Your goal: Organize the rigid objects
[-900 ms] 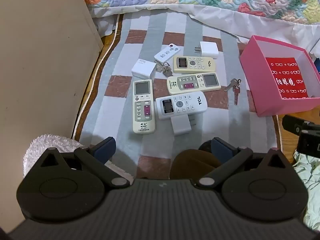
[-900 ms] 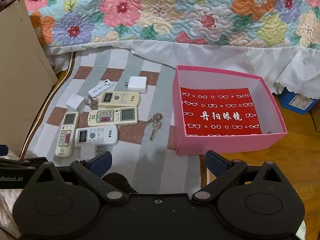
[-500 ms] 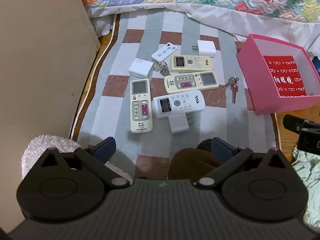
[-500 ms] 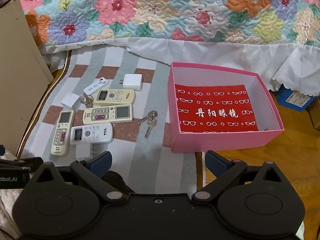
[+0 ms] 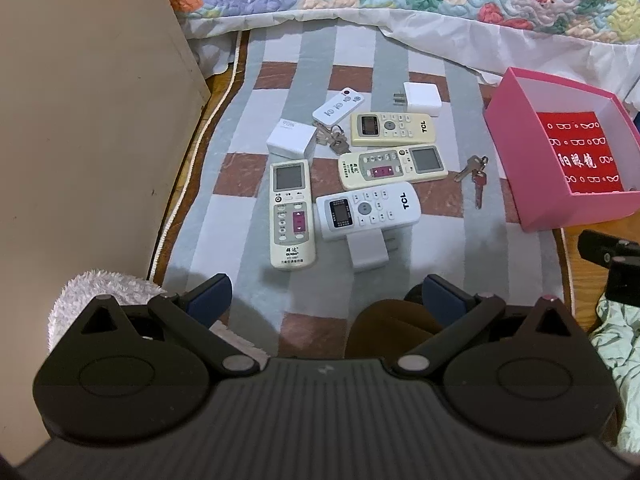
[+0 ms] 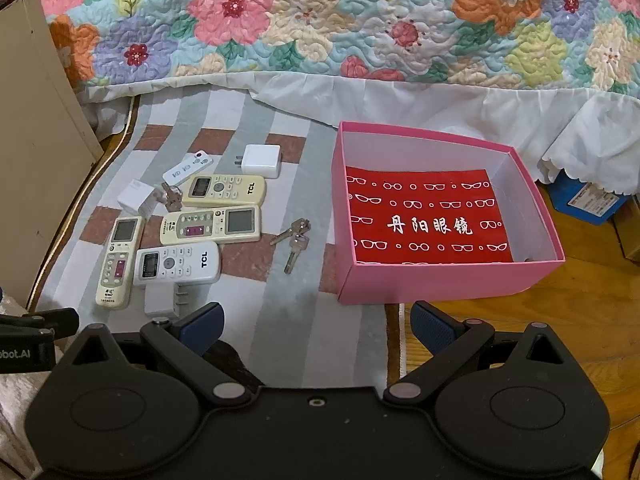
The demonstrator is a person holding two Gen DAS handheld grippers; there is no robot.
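Observation:
Several remote controls lie in a cluster on a striped mat (image 5: 256, 208): a white TCL remote (image 5: 368, 210) (image 6: 178, 263), a cream upright one (image 5: 291, 214) (image 6: 116, 261), a cream one with a purple button strip (image 5: 392, 167) (image 6: 211, 225), and a cream TCL one (image 5: 391, 129) (image 6: 224, 191). White chargers (image 5: 420, 97) (image 6: 260, 160), a small white key fob (image 5: 341, 106) and loose keys (image 5: 474, 178) (image 6: 294, 242) lie around them. A pink box (image 6: 440, 280) (image 5: 516, 148) stands open to the right. My left gripper (image 5: 326, 298) and right gripper (image 6: 316, 322) hover open above the mat, holding nothing.
A beige cabinet side (image 5: 88, 120) rises on the left. A flowered quilt with a white skirt (image 6: 360, 40) borders the far side. A brown slipper (image 5: 392, 328) and a white fluffy cloth (image 5: 92, 292) lie near me. Wooden floor (image 6: 580, 320) shows right of the box.
Both views shift slightly over the scene: the remotes and the pink box drift a little in the frames. Both grippers stay open and nothing on the mat has been moved.

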